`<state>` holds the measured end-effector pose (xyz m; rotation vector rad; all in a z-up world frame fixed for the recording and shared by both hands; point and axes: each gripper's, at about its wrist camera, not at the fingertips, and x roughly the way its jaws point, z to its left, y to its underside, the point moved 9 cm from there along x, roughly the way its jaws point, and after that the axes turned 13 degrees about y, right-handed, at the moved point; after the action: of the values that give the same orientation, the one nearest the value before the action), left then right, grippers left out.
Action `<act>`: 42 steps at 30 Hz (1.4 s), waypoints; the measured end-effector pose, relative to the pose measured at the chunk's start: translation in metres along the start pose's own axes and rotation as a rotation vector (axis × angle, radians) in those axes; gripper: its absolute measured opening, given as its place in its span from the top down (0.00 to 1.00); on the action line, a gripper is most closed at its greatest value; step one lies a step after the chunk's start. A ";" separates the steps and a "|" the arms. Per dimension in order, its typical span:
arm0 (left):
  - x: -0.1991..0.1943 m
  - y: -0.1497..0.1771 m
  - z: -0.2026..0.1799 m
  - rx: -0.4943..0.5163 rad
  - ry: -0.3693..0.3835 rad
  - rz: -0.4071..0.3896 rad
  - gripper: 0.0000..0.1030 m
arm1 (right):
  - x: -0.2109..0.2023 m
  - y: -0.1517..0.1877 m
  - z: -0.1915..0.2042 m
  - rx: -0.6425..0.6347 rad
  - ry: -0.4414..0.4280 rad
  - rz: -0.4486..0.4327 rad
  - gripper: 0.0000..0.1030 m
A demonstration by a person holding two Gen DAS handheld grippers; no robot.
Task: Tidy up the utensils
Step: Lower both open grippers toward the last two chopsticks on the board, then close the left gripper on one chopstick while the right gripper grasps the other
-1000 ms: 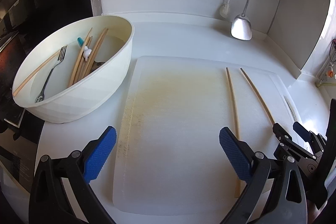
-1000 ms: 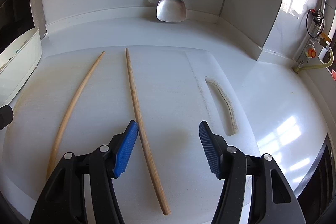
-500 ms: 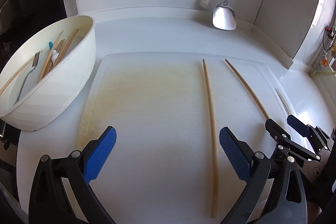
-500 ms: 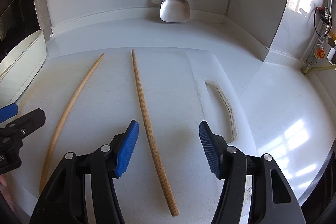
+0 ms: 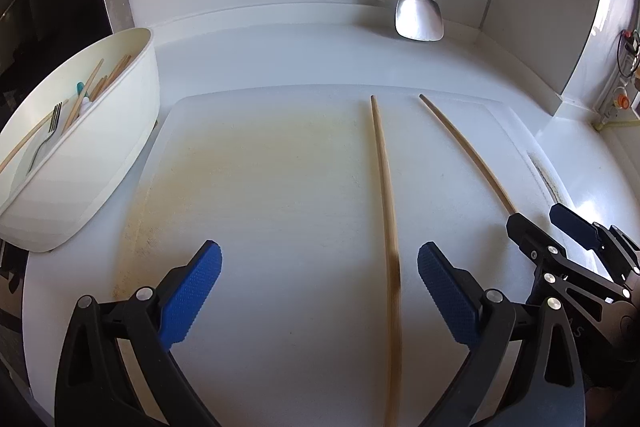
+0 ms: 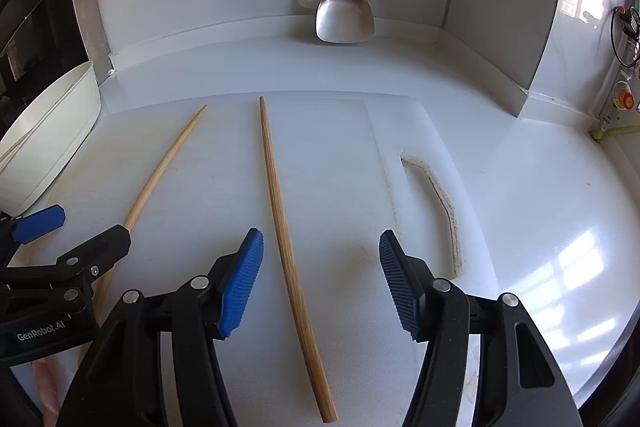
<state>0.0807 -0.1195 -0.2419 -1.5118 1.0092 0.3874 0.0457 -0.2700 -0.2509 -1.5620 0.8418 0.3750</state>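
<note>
Two long wooden chopsticks lie apart on a white cutting board (image 5: 260, 187). The left chopstick (image 5: 385, 195) runs between the fingers of my left gripper (image 5: 319, 267), close to its right pad; the jaws are open and the pads are clear of it. The right chopstick (image 6: 282, 219) lies between the open fingers of my right gripper (image 6: 320, 247), nearer the left pad and untouched. In the right wrist view the left chopstick (image 6: 160, 179) passes under the left gripper (image 6: 82, 227). The right gripper (image 5: 542, 223) shows at the right edge of the left wrist view, over the right chopstick (image 5: 468, 151).
A cream oval bowl (image 5: 92, 167) stands left of the board with a fork, several chopsticks and a teal-handled utensil in it. A metal spatula (image 5: 418, 15) and a white brush hang on the back wall. The board's handle slot (image 6: 436, 199) is at the right.
My left gripper has moved right and down; the left chopstick, first behind its right finger, now lies between the fingers. The right gripper barely moved, and its chopstick sits more centred.
</note>
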 end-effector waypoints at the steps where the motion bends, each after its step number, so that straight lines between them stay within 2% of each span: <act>1: 0.000 0.000 0.000 0.002 -0.005 -0.002 0.06 | 0.000 0.000 0.000 0.000 -0.002 -0.001 0.44; 14: 0.005 0.003 0.000 0.014 -0.044 -0.036 0.06 | 0.002 -0.005 0.010 -0.018 -0.044 -0.023 0.44; 19: 0.002 0.004 0.001 0.007 -0.053 -0.061 0.13 | -0.001 -0.004 0.014 -0.026 -0.049 -0.035 0.52; 25: -0.003 0.004 -0.004 0.011 -0.056 -0.076 0.29 | -0.003 -0.004 0.020 -0.044 -0.055 -0.046 0.64; 27: -0.004 0.004 -0.008 0.023 -0.050 -0.079 0.41 | -0.004 -0.004 0.023 -0.060 -0.055 -0.050 0.70; 32: -0.007 0.005 -0.013 0.032 -0.031 -0.078 0.59 | -0.007 -0.003 0.028 -0.089 -0.043 -0.058 0.83; 34: -0.008 0.005 -0.014 0.040 -0.023 -0.076 0.69 | -0.007 -0.002 0.026 -0.087 -0.032 -0.057 0.93; 36: -0.007 0.006 -0.019 0.053 -0.013 -0.074 0.85 | -0.007 -0.001 0.025 -0.087 -0.029 -0.057 0.94; 37: -0.007 0.006 -0.020 0.059 -0.007 -0.072 0.88 | -0.008 -0.001 0.025 -0.089 -0.026 -0.058 0.94; 42: -0.008 0.006 -0.017 0.035 0.018 -0.064 0.93 | -0.009 0.000 0.023 -0.068 -0.034 -0.045 0.94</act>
<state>0.0664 -0.1314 -0.2360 -1.5144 0.9741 0.3102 0.0443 -0.2453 -0.2492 -1.6306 0.7733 0.4005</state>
